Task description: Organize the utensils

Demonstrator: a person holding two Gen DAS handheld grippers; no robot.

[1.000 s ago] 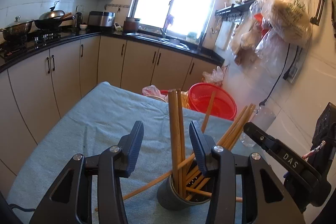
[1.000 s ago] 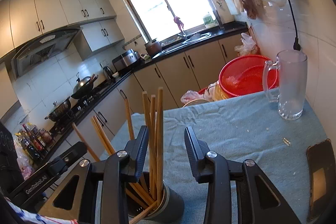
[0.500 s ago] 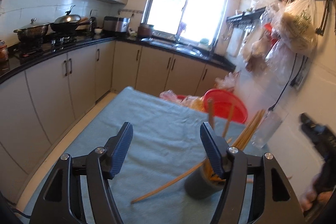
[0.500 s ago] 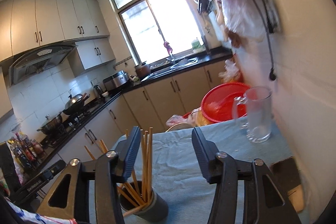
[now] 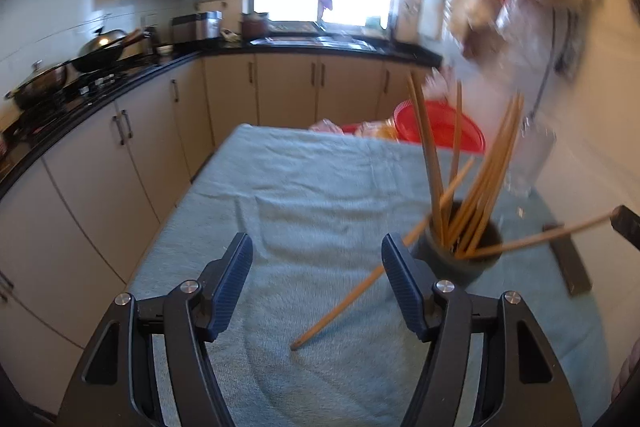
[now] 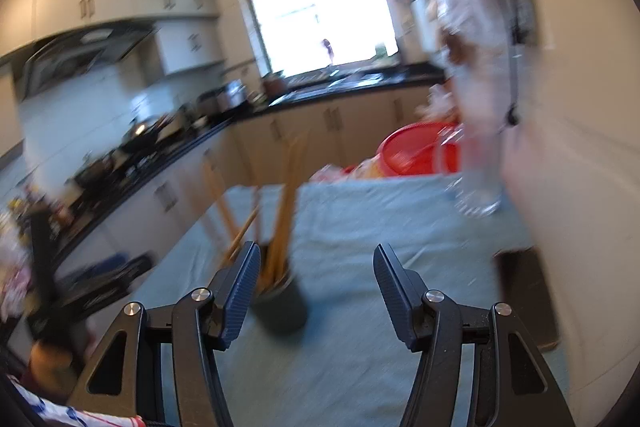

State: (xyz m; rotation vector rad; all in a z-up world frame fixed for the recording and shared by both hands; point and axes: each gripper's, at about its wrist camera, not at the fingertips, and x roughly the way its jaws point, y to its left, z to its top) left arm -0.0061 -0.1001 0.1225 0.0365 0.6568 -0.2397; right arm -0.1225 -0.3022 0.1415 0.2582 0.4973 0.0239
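Counts: 1 dark holder cup on 1 blue towel-covered table. Chopsticks in it: roughly 10, bundle too blurred for an exact count; 2 of them lean far out over the rim. 1 glass mug, 1 red basin, 1 black phone-like slab, 2 woks on the stove.

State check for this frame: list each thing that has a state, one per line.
left claw: open, nothing between the fingers.
right claw: jaws opening, nothing between them.
dark cup: upright on the blue cloth.
chopsticks: most standing in the cup, fanned out.
one chopstick: leaning out, tip on the cloth.
glass mug: upright, looks empty.
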